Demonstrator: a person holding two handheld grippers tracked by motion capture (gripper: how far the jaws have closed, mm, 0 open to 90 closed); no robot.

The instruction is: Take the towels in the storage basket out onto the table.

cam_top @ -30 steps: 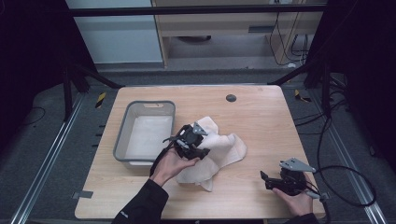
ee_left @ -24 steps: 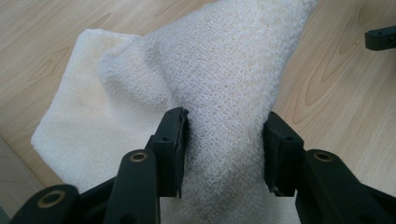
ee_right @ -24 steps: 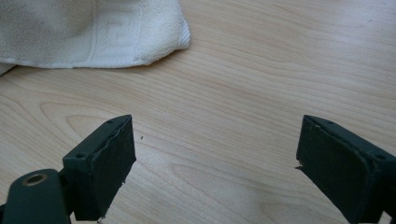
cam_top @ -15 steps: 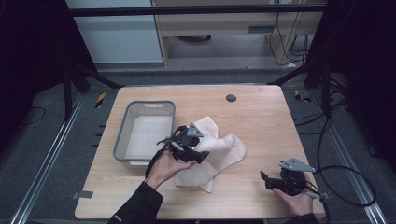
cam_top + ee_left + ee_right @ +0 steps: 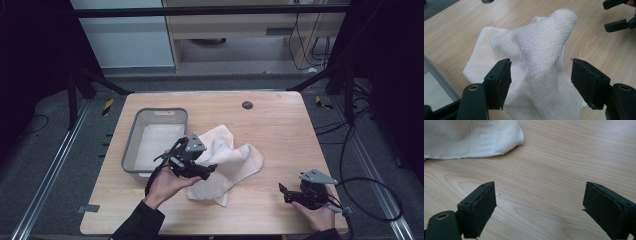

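L gripper [image 5: 212,169] was held over the white towel [image 5: 227,162] w/ jaws spread wide, having just been opening; a raised fold stood between them, untouched by the pads. Towel lay crumpled mid-table beside the grey bin [image 5: 131,150]. R gripper [image 5: 283,192] rested agape, nothing gripped. No writing could be read.

Both my grippers are chunky black things: left gripper [image 5: 209,170] and right gripper [image 5: 283,192] each carry a grey triangular plate, black cable trailing. Dark sleeves on me.
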